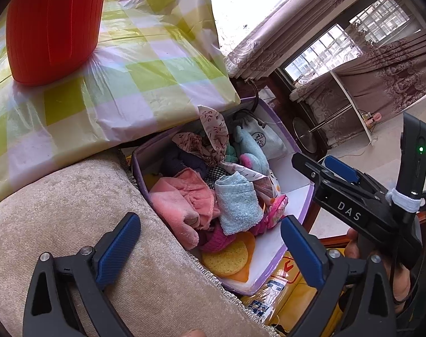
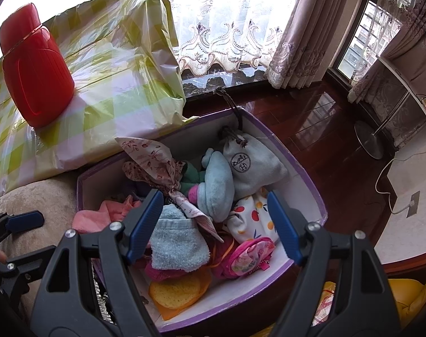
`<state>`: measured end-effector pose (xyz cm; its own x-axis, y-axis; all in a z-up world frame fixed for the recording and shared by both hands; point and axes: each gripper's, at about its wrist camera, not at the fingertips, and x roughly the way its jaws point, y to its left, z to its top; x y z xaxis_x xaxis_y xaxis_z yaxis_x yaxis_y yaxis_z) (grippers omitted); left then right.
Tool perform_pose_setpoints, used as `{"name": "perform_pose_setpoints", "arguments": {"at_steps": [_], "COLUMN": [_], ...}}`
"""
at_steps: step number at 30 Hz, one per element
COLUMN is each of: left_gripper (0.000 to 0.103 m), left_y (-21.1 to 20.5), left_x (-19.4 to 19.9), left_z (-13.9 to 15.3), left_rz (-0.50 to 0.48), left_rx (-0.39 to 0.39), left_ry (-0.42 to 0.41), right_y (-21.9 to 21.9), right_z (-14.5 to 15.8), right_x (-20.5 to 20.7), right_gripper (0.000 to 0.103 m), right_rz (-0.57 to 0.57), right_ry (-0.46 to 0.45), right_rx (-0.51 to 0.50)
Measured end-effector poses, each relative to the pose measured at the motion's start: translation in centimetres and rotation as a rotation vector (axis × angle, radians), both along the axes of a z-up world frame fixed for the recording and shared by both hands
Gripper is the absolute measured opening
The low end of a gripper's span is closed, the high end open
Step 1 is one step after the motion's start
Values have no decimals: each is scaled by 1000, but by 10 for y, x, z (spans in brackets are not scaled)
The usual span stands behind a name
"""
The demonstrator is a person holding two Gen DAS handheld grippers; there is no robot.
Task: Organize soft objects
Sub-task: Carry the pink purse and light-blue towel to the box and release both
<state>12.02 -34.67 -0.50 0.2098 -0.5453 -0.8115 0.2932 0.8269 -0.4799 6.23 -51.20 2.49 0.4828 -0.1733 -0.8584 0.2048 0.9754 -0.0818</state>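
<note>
Currently both claws are held wide with nothing between the pads: the right gripper (image 2: 213,224) hangs over the purple box (image 2: 308,168), the left gripper (image 1: 210,247) over its near-left edge beside a beige cushion (image 1: 72,196). Inside the box, a blue towel (image 2: 179,241) lies uppermost at the near side, with a pink cloth (image 1: 176,202) to its left. The towel is judged light, limp and compressible; a raised fold should be pinched, since loose neighbours may be dragged along.
</note>
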Motion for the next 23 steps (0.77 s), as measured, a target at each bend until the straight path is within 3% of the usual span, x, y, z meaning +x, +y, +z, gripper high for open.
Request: {"name": "perform_pose_setpoints", "arguments": {"at_steps": [15,23], "left_gripper": [103,103], "left_y": [-7,-12], "left_x": [3,0], "left_z": [-4,-1], "left_rz": [19,-16], "left_rx": [24,36], "left_ry": [-4,-53], "right_y": [-3,-2], "right_z": [1,1], "right_x": [-4,-5], "right_gripper": [79,79], "right_rz": [-9,-16], "right_ry": [3,7], "right_rx": [1,14]}}
